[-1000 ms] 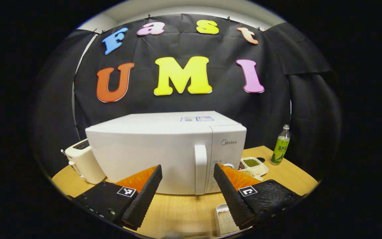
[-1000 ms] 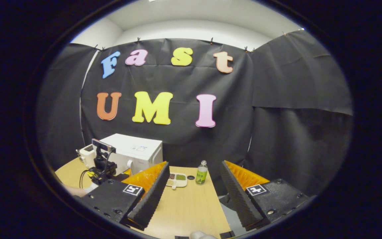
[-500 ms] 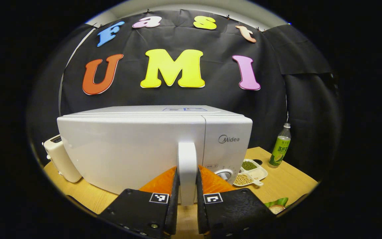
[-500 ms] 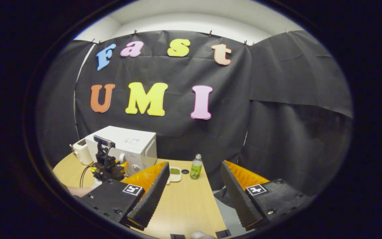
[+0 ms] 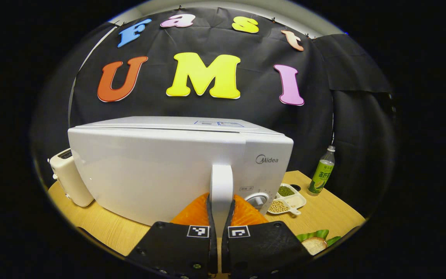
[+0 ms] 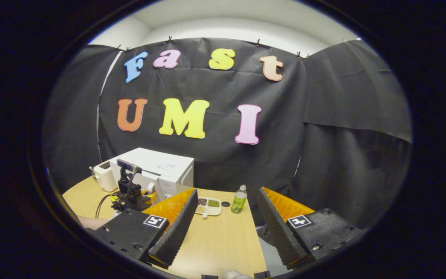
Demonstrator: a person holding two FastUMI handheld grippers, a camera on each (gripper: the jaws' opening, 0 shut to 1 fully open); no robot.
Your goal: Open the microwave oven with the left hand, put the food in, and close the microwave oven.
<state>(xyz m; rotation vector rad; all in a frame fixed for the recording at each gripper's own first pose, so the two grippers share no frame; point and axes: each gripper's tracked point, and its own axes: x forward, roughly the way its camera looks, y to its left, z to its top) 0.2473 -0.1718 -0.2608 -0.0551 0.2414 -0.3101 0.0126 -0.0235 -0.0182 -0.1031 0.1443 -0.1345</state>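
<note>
Left claw (image 5: 219, 232) is clamped on the microwave door handle (image 5: 222, 190) — both fingers press its sides near the lower end, where half a second ago a little more gap showed and a second ago the fingers stood wide and short of it. The door's top edge now sits slightly proud of the control panel (image 5: 268, 170), which reads as the door just starting off its seat; judged so, the opening step is under way but barely begun. Going left to right on the desk (image 5: 95, 226): a toaster (image 5: 69, 178) beside the microwave oven (image 5: 161, 166), then a divided dish of beans (image 5: 287, 197), a green-labelled bottle (image 5: 321, 176), and at the lower right the food (image 5: 314, 243) — a pale round piece on a green leaf-like base, well outside the oven. In the right gripper view the left claw's rig (image 6: 129, 192) stands against the oven front. Right claw (image 6: 226, 228) is spread wide, holds nothing and touches nothing, hanging over the desk's near edge, with the food not yet picked up.
</note>
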